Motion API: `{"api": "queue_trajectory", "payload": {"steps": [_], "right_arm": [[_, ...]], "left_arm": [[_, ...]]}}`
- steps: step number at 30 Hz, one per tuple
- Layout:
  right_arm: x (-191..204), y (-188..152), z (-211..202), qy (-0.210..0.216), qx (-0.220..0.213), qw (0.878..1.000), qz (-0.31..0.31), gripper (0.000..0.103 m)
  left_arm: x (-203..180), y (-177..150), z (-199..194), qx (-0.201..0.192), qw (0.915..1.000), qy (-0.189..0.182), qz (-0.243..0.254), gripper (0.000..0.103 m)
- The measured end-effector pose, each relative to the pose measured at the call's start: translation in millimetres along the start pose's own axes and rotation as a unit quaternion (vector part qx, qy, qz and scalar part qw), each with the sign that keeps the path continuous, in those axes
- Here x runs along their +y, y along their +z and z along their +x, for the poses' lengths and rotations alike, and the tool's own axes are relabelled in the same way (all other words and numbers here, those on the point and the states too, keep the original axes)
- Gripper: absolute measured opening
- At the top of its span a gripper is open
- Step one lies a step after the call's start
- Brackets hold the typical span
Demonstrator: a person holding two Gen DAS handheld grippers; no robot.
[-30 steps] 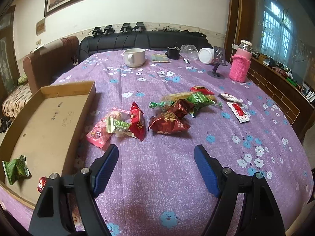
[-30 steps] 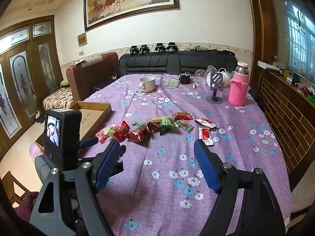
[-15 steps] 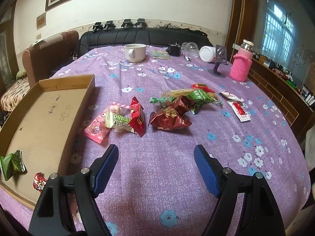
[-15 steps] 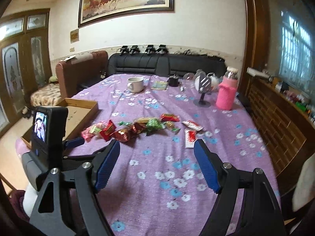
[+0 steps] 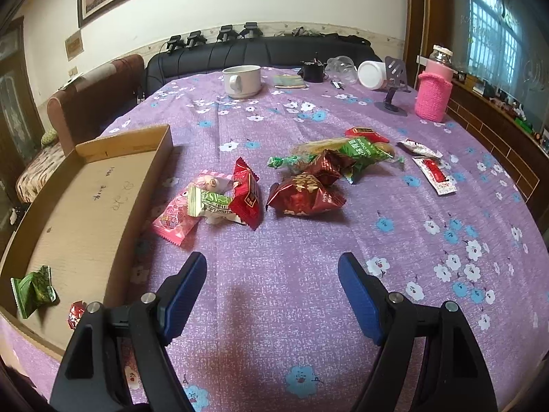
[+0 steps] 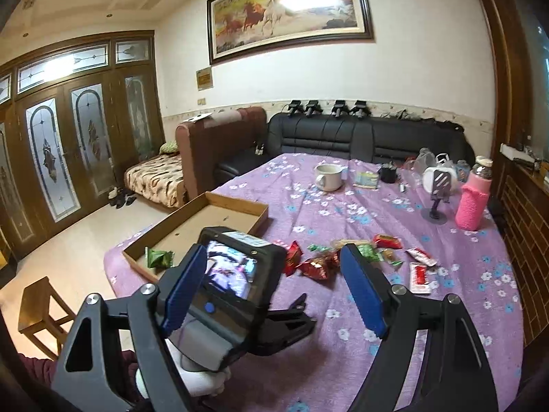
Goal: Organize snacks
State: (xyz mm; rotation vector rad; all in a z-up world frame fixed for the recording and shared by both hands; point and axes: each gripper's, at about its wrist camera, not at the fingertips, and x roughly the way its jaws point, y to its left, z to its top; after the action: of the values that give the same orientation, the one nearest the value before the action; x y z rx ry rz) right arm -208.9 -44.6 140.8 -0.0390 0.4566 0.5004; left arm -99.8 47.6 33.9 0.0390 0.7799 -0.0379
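Since a second ago my right-hand view has risen and swung left, taking in the doors and the cardboard tray; my left view has barely shifted. Going left to right on the purple tablecloth [image 5: 291,309]: the cardboard tray [image 5: 151,158] lies at the left edge, with a green packet [image 5: 32,290] and a small red candy [image 5: 75,312] at its near end. Just right of it sits a pink, green and red snack cluster [image 5: 212,202], then a dark red bag [image 5: 305,195] beside a green packet pile [image 5: 353,152]. My left gripper [image 5: 272,286] is spread and empty above bare cloth near the snacks. My right gripper [image 6: 271,288] is spread too, nothing between its fingers.
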Motion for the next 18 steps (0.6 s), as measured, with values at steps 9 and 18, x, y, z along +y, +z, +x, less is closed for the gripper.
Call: {"api": "queue_trajectory", "payload": {"steps": [9, 18], "right_arm": [[-32, -53, 6, 0.008, 0.025, 0.999, 0.045, 0.080], [-78, -75, 11, -0.078, 0.077, 0.989, 0.101, 0.080]], "left_arm": [[15, 2, 15, 0.037, 0.9974, -0.043, -0.044, 0.079], [25, -4, -12, -0.027, 0.9949, -0.071, -0.067, 0.079]]}}
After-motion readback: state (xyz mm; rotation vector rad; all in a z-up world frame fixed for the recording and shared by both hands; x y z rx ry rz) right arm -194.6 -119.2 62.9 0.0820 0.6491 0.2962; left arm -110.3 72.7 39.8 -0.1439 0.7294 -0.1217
